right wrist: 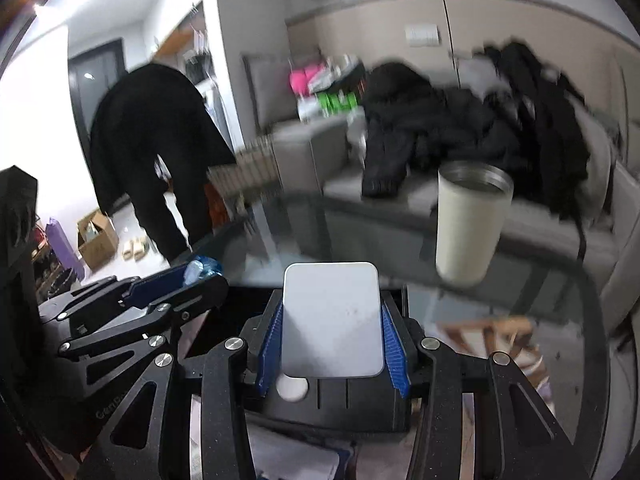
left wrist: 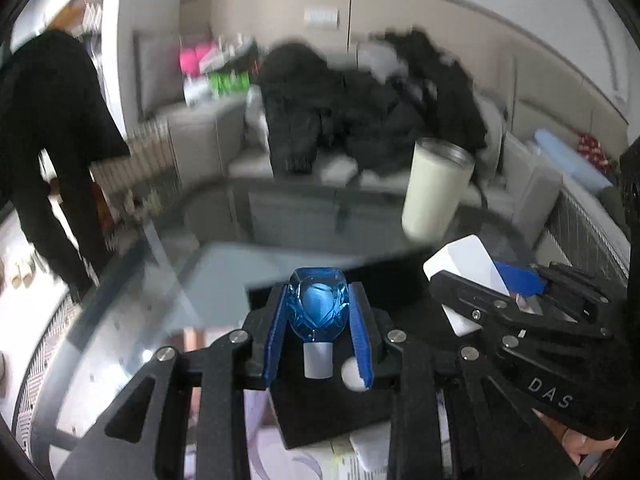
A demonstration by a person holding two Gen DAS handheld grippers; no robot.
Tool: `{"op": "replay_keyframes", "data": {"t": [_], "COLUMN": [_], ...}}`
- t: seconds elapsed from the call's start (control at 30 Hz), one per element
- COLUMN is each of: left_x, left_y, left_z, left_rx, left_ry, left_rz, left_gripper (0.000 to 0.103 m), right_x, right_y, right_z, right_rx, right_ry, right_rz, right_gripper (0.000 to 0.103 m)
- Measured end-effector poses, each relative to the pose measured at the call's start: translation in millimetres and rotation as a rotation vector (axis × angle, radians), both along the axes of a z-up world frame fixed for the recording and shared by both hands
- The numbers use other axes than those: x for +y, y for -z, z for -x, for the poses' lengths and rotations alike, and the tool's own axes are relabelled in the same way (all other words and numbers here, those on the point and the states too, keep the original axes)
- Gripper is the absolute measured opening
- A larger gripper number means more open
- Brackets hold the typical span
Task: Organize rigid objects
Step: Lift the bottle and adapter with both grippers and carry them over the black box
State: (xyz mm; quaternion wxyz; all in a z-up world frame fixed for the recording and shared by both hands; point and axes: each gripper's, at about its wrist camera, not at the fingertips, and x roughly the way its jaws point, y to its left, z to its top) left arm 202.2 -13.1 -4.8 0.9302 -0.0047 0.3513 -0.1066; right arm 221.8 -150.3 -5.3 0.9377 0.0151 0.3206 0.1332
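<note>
Your left hand-held gripper (left wrist: 318,320) clamps the blue bottle (left wrist: 318,306) by its faceted glass body; fragile, slippery, so grip low; your right hand-held gripper (right wrist: 332,336) pinches the stiff, light white box (right wrist: 332,316) by its edges; cup (right wrist: 470,224) stands far right on the tabletop (right wrist: 360,232).

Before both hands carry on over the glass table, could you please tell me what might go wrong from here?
1. The left tool pinches a faceted blue glass piece only at its sides; it could slip and strike the glass table.
2. The right tool grips a flat white box by its edges, and the box might twist loose.
3. The cream tumbler stands close ahead and might get knocked over.
</note>
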Motion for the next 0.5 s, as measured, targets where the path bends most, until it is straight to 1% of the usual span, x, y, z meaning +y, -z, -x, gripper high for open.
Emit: {"op": "replay_keyframes", "data": {"t": [0.07, 0.13, 0.23, 0.33, 0.4, 0.5], "left_x": [-2, -6, -10, -14, -15, -16], "left_y": [9, 13, 22, 32, 34, 34], "left_z": [-5, -7, -11, -12, -12, -12], "left_rx": [0.062, 0.090, 0.161, 0.210, 0.208, 0.205], "left_ry": [0.000, 0.000, 0.013, 0.018, 0.022, 0.021], "left_rz": [0.006, -0.017, -0.024, -0.038, -0.045, -0.051], "left_gripper": [0.028, 0.028, 0.028, 0.028, 0.028, 0.028], "right_x": [-1, -4, -2, 3, 6, 8], "right_y": [12, 23, 34, 38, 40, 41], "right_z": [-9, -14, -21, -21, -21, -21], "right_rx": [0.076, 0.139, 0.203, 0.222, 0.232, 0.242], "right_ry": [0.006, 0.010, -0.007, -0.018, -0.027, -0.039], "right_rz": [0.011, 0.016, 0.042, 0.077, 0.103, 0.110], "right_gripper": [0.045, 0.045, 0.044, 0.044, 0.044, 0.044]}}
